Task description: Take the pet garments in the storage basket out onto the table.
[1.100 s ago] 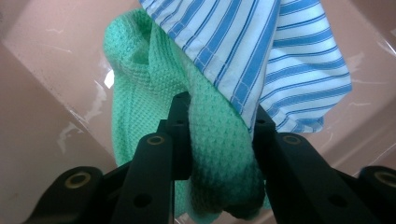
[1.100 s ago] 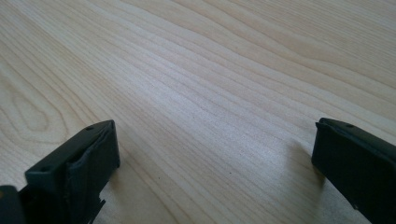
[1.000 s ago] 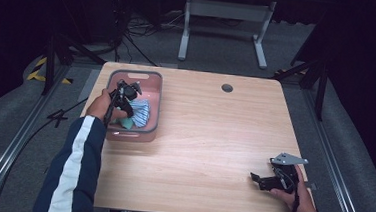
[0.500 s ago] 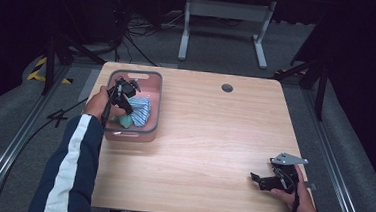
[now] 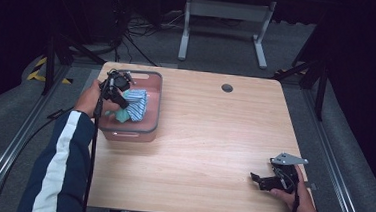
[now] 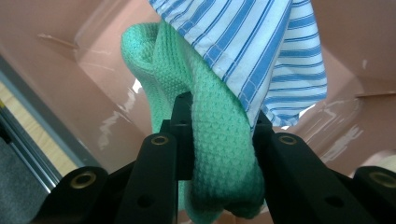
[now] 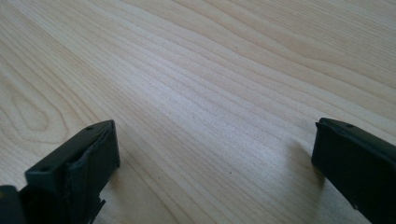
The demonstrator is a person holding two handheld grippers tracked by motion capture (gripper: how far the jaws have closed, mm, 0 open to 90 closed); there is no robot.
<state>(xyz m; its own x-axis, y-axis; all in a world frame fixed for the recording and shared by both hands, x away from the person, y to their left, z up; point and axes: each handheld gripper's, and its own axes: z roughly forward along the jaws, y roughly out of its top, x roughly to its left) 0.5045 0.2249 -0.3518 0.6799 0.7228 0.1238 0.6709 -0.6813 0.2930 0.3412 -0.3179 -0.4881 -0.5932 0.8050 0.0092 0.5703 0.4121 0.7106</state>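
Spreading across most of the high view is one pale wooden counter (image 5: pixel 208 152), with a single round dark grommet hole (image 5: pixel 227 87) near its far edge. Around it lies grey carpeted floor (image 5: pixel 4 123), a dark room behind, one grey metal stand (image 5: pixel 225 11) beyond the far edge, and a strip of yellow-and-black tape (image 5: pixel 40 70) on the floor at the left.

One pink bin (image 5: pixel 147 128) with a grey rim sits at the counter's far left corner. Two cloths are in it — one blue-and-white striped cloth (image 6: pixel 261 42) and one green waffle-weave cloth (image 6: pixel 210 140), the striped one draped over the green.

Two grippers are in play. The left gripper (image 6: pixel 217 135), held by a hand in a dark sleeve with a white stripe (image 5: pixel 56 172), reaches into the bin; its jaws are pinching a fold of the green cloth, with the striped cloth's hem lying against the far jaw.

The right gripper (image 7: pixel 215 149) rests low over bare wood near the counter's near right corner — its jaws spread wide with nothing between them. A grey three-cornered plate (image 5: pixel 288 158) tops it.
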